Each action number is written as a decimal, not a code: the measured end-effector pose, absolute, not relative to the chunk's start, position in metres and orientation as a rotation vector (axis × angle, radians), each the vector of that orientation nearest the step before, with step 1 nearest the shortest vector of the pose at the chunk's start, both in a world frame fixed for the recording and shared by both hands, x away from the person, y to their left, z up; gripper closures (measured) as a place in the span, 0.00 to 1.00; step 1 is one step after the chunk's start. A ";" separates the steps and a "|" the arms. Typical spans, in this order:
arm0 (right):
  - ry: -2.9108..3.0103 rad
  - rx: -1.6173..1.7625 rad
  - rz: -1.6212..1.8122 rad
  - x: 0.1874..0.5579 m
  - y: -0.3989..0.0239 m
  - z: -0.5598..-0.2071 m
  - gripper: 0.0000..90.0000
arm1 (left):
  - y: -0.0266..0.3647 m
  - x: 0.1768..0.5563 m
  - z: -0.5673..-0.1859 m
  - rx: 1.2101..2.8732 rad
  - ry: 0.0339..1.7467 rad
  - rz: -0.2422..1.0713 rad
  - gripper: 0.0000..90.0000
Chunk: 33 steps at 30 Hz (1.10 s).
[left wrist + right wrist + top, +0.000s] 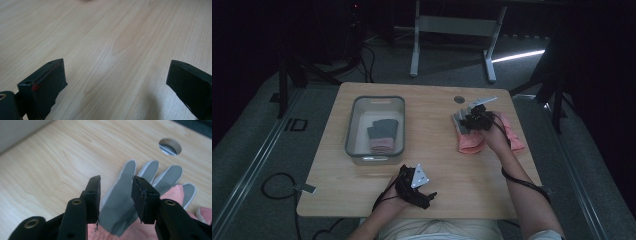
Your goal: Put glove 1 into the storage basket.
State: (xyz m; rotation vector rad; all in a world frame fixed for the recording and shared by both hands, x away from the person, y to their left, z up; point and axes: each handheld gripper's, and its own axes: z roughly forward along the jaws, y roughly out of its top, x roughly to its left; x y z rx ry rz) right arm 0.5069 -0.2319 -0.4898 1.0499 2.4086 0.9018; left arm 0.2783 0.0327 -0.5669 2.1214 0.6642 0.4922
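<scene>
- My right hand-held gripper (116, 186) hovers over the grey-and-pink glove (140, 202); its jaws stand part-way apart, straddling the grey palm, and I see no pad pressing on the fabric, so it is released.
- That glove lies flat on the wooden surface (432, 165), fingers spread toward the round cable hole (170, 146), which sits just beyond the fingertips.
- In the high view the glove (472, 142) lies well to the right of the grey bin (399, 130), with the right hand-held gripper (473, 120) over its finger end.
- My left hand-held gripper (117, 87) is released, jaws wide over bare wood; it (422, 192) hangs near the surface's front edge, just in front of the bin.
- Inside the bin rest more gloves (382, 134), grey over pink.
</scene>
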 end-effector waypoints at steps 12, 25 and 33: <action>2.435 1.153 0.710 0.524 -0.227 -0.531 0.68 | 0.032 0.275 -0.570 2.145 0.646 0.489 0.03; 2.304 1.319 0.804 0.506 -0.225 -0.517 0.98 | 0.034 0.272 -0.569 2.100 0.612 0.520 0.03; 2.201 1.259 0.976 0.447 -0.219 -0.460 0.99 | 0.034 0.272 -0.569 2.082 0.618 0.527 0.03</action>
